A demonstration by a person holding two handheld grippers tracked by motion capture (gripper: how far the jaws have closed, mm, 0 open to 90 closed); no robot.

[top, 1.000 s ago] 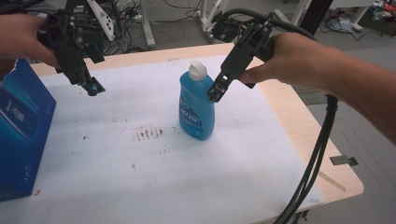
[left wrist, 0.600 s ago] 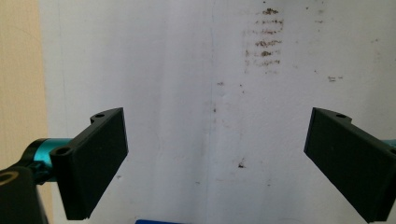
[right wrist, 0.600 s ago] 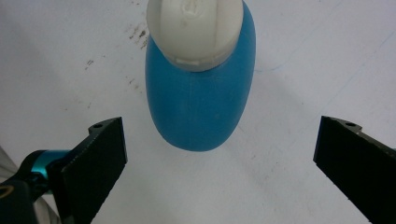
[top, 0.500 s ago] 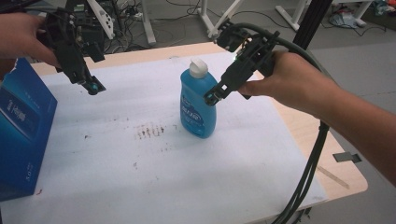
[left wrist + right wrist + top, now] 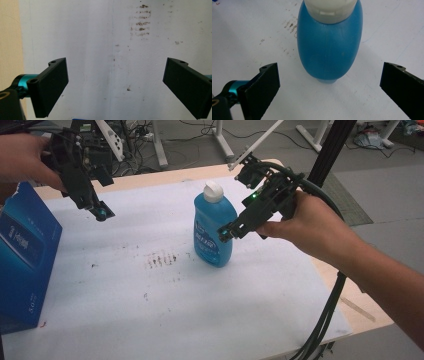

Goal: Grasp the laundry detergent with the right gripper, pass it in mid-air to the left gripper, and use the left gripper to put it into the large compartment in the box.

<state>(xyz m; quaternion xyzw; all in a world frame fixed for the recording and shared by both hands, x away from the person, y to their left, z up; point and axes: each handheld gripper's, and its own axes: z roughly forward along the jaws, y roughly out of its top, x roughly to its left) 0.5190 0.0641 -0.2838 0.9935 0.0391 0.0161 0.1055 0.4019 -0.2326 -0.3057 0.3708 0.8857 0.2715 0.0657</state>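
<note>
Right claw (image 5: 226, 232) has dropped from the cap to the bottle (image 5: 212, 232) body, jaws spread, no contact, likely a grasp. Bottle upright mid-tabletop (image 5: 150, 310). Left claw (image 5: 102, 214) spread, well left of bottle.

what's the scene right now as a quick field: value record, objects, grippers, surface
surface: white sheet over a wooden table, with dark smudges
bottle: blue bottle with white cap, upright near the sheet's middle
box: blue box at the table's left edge
left gripper: left gripper open, held above the sheet, holding nothing
right gripper: right gripper open, beside the bottle; in the right gripper view the bottle lies ahead between the fingers, not gripped
cables: black bundle hanging off the right side
</note>
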